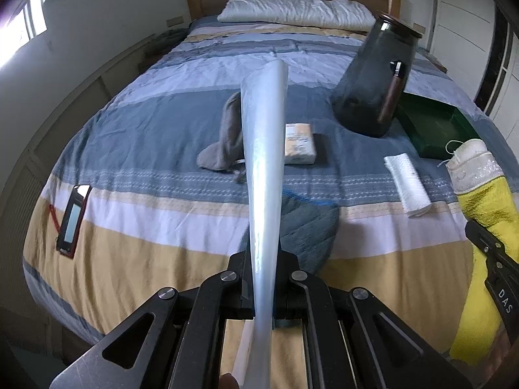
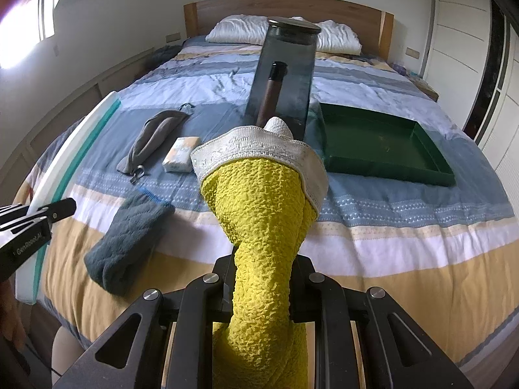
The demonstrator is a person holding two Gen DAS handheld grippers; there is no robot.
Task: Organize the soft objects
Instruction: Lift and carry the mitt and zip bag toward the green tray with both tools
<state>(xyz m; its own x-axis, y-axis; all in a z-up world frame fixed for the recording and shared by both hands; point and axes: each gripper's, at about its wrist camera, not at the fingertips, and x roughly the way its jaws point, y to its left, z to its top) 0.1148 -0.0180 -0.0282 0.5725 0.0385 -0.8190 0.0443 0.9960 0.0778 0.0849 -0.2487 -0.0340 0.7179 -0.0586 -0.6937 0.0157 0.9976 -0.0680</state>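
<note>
Bedroom. Bed (image 2: 405,259) fills the middle, striped cover in blue, white and tan. Wooden headboard (image 2: 292,8) against a plain white wall (image 2: 129,9); white pillow (image 1: 296,11) below it. Bright window (image 2: 26,32) at upper left, daylight blown out. Low panelled cabinets (image 1: 81,103) along the left wall. White panelled wardrobe doors (image 2: 460,32) on the right.

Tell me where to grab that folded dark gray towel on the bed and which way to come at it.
Probably grip the dark gray towel at its thick rolled end nearest the foot of the bed, coming from above with the jaws across its short width. It lies flat and long on the bedspread, and that bulging fold gives the most to pinch.
</note>
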